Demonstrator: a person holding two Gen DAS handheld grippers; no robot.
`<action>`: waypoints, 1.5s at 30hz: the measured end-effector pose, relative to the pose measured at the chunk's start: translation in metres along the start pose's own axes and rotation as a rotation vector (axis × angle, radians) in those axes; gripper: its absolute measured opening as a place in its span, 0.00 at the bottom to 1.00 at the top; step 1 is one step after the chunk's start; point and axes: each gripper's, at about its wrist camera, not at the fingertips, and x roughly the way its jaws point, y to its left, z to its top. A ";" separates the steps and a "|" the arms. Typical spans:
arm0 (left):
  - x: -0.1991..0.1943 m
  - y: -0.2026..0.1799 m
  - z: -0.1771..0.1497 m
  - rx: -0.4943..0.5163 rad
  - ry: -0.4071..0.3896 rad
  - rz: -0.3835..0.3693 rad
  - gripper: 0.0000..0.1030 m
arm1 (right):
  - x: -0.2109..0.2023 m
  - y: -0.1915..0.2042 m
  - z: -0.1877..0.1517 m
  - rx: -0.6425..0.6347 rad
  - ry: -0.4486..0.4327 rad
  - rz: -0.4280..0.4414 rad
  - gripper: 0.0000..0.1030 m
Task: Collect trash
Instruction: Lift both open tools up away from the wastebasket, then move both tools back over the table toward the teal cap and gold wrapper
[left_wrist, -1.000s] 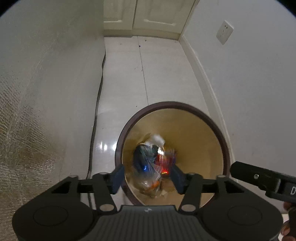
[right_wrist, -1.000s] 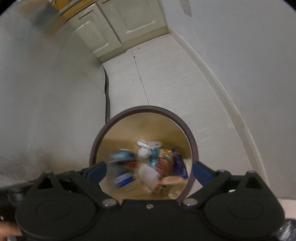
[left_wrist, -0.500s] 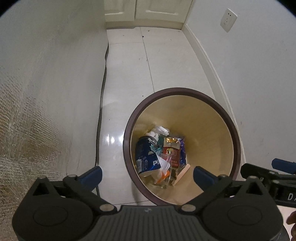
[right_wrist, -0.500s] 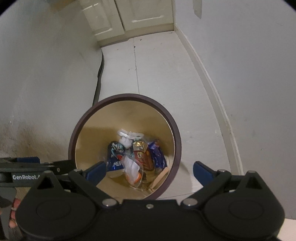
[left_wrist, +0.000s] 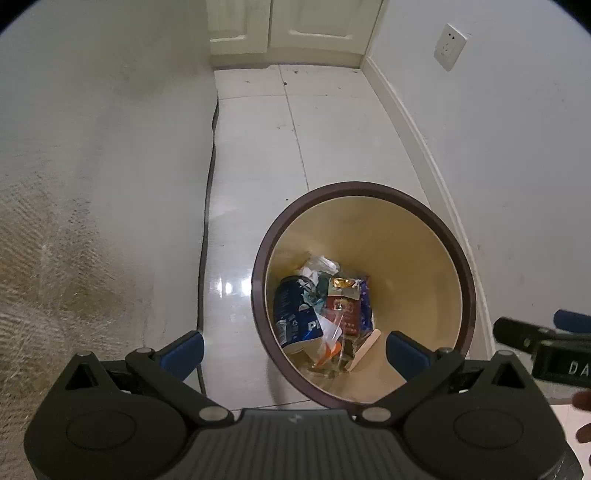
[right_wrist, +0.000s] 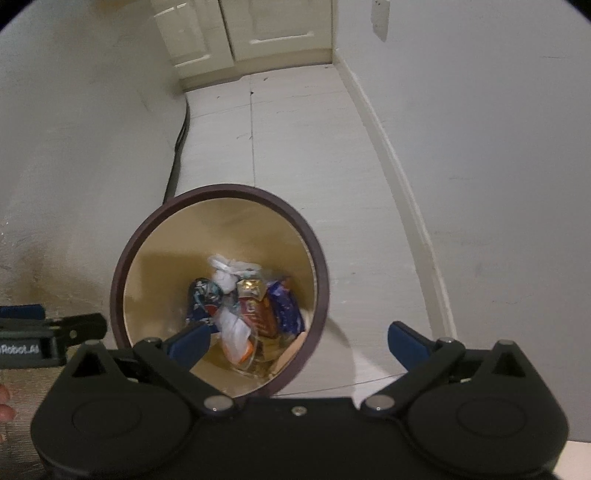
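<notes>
Below you, the round bin (left_wrist: 466, 266) stands on the tiled floor (left_wrist: 255, 155) beside the wall; the trash lies at its bottom, a blue can (left_wrist: 293, 317) touching a red wrapper (left_wrist: 345, 312). Your left hand-held gripper (left_wrist: 295, 349) has just been opening and stands wide, nothing between its jaws; your right hand-held gripper (right_wrist: 297, 341) is spread wide too, empty.

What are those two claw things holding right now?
Nothing. The left gripper and right gripper both hang open and empty above the bin; the trash lies inside it.
</notes>
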 end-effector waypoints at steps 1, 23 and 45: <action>-0.001 0.000 -0.001 0.001 -0.001 0.002 1.00 | -0.002 0.000 0.000 -0.002 -0.007 -0.007 1.00; -0.132 -0.007 -0.056 0.024 -0.134 -0.001 1.00 | -0.121 0.004 -0.043 0.028 -0.106 -0.054 1.00; -0.334 -0.044 -0.093 0.136 -0.494 -0.112 1.00 | -0.338 -0.001 -0.077 0.040 -0.449 -0.077 1.00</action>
